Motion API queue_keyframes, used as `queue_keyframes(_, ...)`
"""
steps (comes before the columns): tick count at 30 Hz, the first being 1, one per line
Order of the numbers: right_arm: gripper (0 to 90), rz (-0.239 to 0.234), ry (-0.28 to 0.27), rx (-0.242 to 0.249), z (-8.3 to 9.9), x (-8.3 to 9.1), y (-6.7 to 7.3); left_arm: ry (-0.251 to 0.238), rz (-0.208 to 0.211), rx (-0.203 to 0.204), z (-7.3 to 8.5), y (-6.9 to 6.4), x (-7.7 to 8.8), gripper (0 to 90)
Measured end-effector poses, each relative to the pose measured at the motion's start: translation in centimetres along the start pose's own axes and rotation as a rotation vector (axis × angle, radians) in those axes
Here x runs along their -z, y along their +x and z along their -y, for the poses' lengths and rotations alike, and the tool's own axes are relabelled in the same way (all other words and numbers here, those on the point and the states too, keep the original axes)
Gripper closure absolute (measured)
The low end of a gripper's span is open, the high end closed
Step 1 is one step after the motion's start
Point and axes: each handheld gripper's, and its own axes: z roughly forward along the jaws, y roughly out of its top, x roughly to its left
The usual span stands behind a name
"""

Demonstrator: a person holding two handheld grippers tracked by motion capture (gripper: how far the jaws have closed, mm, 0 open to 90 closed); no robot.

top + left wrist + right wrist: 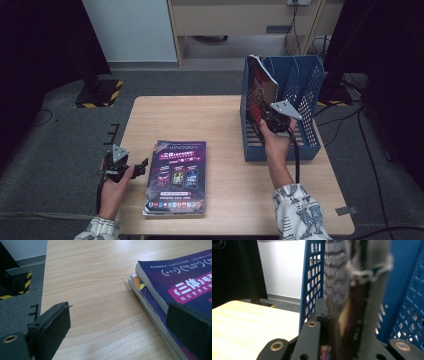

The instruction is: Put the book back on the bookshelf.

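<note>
A stack of purple-covered magazines (177,175) (180,282) lies flat near the front of the wooden table (200,115). My left gripper (132,167) (117,320) sits just left of the stack, open, with bare wood between its jaws. At the right stands a blue perforated file rack (310,90) (312,270). My right gripper (274,120) (347,315) is shut on a dark magazine (260,92) (342,277), which stands upright at the rack's left compartment. Its worn edge runs up between the jaws.
A black stand base with yellow and black stripes (100,92) (15,285) rests on the grey carpet beyond the table's left corner. Cables trail on the floor at the right (350,120). A wooden cabinet (240,20) stands at the back.
</note>
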Motion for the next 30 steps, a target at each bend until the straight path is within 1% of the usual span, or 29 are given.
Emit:
queue_keyframes(3,86.3,-0.004,0.010,0.005,0.3,0.0,0.2,0.001,0.000,-0.003,0.0,0.0,0.0,5.5)
queue_keyframes(4,86.3,-0.006,0.020,0.017,0.4,-0.1,0.3,0.002,0.001,-0.004,0.0,0.0,0.0,5.5)
queue_keyframes(6,86.3,-0.007,0.026,0.022,0.5,-0.1,0.4,0.002,0.000,-0.004,0.0,-0.1,-0.1,5.5)
queue_keyframes(9,86.2,-0.016,0.038,0.019,0.7,-0.2,0.5,0.004,-0.004,-0.005,0.0,0.0,-0.1,5.7)
queue_keyframes(15,85.8,-0.031,0.067,0.026,0.9,0.1,0.8,0.004,-0.004,-0.003,0.0,0.0,0.0,5.7)
queue_keyframes(17,85.5,-0.038,0.082,0.038,1.1,0.4,1.0,0.003,-0.003,-0.005,0.0,0.0,0.0,5.7)
queue_keyframes(18,85.4,-0.039,0.082,0.044,1.2,0.4,1.0,0.004,-0.003,-0.006,0.0,0.0,0.0,5.7)
queue_keyframes(27,85.0,-0.052,0.081,0.029,1.9,1.0,0.7,0.005,-0.004,-0.007,0.0,-0.1,0.0,5.7)
queue_keyframes(30,84.6,-0.059,0.084,0.034,1.9,1.2,0.7,0.004,-0.003,-0.006,0.0,0.0,-0.1,5.7)
